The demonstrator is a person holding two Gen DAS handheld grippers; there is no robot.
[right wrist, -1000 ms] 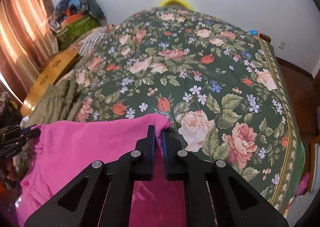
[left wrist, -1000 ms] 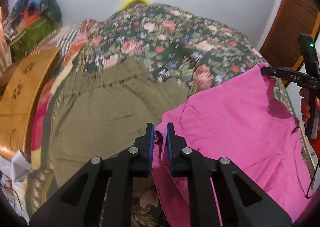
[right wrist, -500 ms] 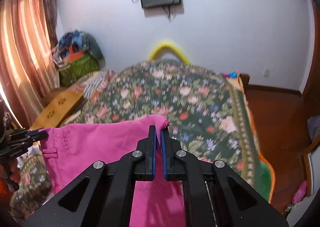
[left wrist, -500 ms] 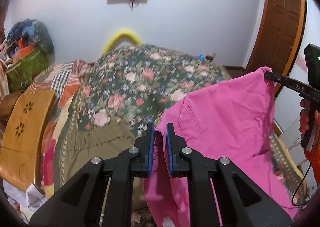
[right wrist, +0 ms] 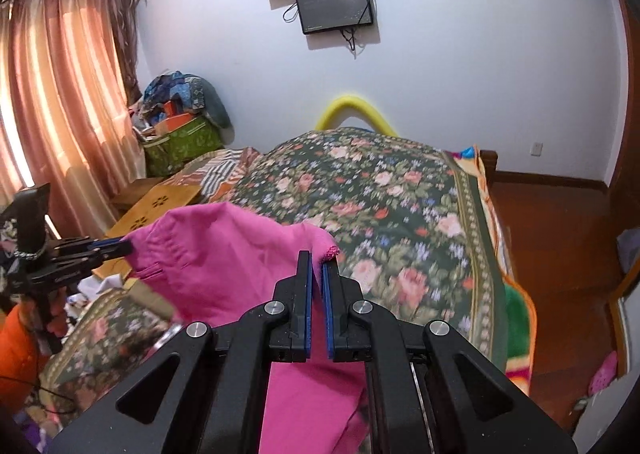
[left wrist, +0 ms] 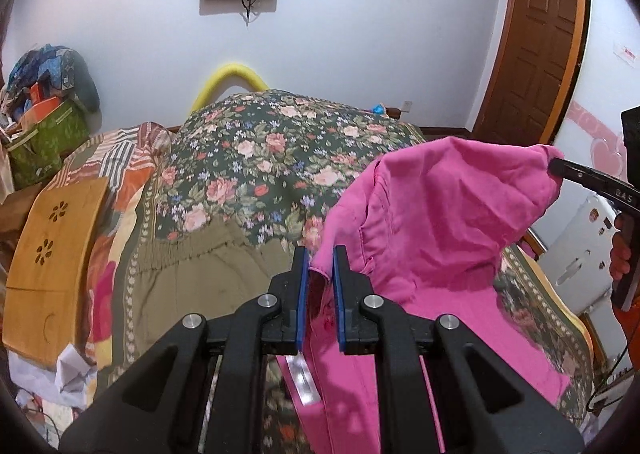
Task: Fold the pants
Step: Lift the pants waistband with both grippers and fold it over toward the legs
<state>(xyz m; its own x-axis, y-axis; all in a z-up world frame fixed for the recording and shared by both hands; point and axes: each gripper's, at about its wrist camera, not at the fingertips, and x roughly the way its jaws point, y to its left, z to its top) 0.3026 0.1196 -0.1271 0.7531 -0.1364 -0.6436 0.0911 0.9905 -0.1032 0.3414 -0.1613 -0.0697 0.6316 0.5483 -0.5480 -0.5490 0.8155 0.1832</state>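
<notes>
The left gripper (left wrist: pixel 319 254) is pointing downward, its fingers (left wrist: pixel 301 286) pinching the pink pants (left wrist: pixel 432 222) above the bed (left wrist: pixel 260 158). At 3 o'clock, the right gripper (right wrist: pixel 317 262), marked "DAS", is clamping another corner.

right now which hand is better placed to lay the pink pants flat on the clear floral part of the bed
Right. The right gripper holds the pink pants over open floral bedspread; the left gripper hangs by the olive pants.
</notes>
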